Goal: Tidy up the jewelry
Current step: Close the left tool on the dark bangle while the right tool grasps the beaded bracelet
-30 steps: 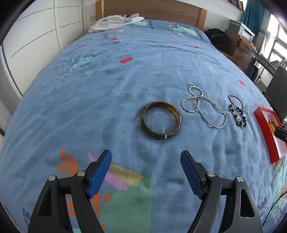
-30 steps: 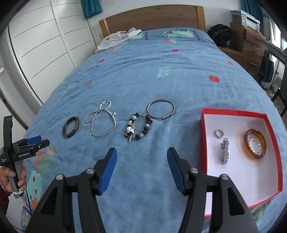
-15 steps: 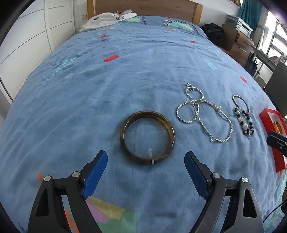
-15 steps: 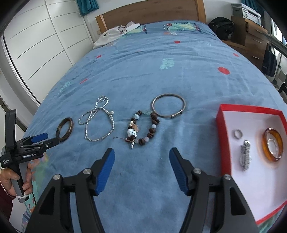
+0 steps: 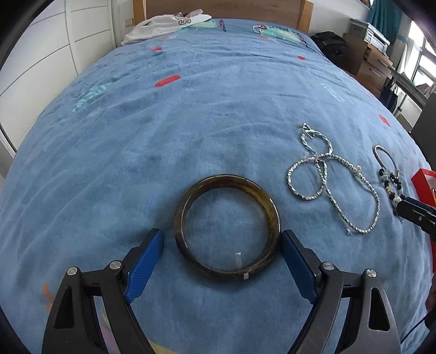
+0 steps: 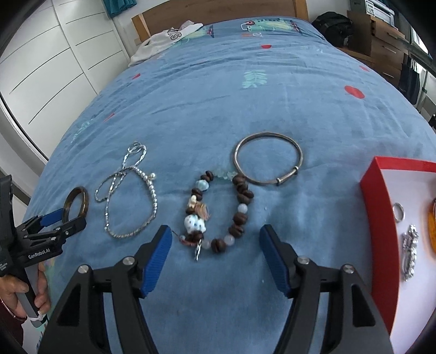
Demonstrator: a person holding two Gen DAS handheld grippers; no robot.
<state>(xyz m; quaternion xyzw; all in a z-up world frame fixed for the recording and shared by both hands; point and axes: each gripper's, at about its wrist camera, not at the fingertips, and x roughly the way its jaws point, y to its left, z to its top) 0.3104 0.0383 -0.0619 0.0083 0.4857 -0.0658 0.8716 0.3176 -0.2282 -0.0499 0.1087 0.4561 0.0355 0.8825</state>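
A dark brown bangle (image 5: pixel 227 227) lies flat on the blue bedspread. My left gripper (image 5: pixel 222 246) is open, its blue pads on either side of the bangle's near half, not gripping. The bangle also shows in the right wrist view (image 6: pixel 76 204) beside the left gripper (image 6: pixel 58 220). My right gripper (image 6: pixel 215 245) is open, its pads flanking the near end of a beaded bracelet (image 6: pixel 218 212). A silver chain necklace (image 6: pixel 128 190) lies left of it, a silver bangle (image 6: pixel 268 160) behind. A red box (image 6: pixel 377 217) at the right holds a ring, a silver piece and an orange bangle.
White clothing (image 6: pixel 166 38) lies near the wooden headboard (image 6: pixel 218 11). White wardrobe doors (image 6: pixel 49 62) stand left of the bed. A dark bag (image 6: pixel 331 24) and wooden drawers (image 6: pixel 381 40) stand at the right.
My left gripper has moved forward until its open pads flank the brown bangle. My right gripper has moved forward and down to the beaded bracelet. Both stay open.
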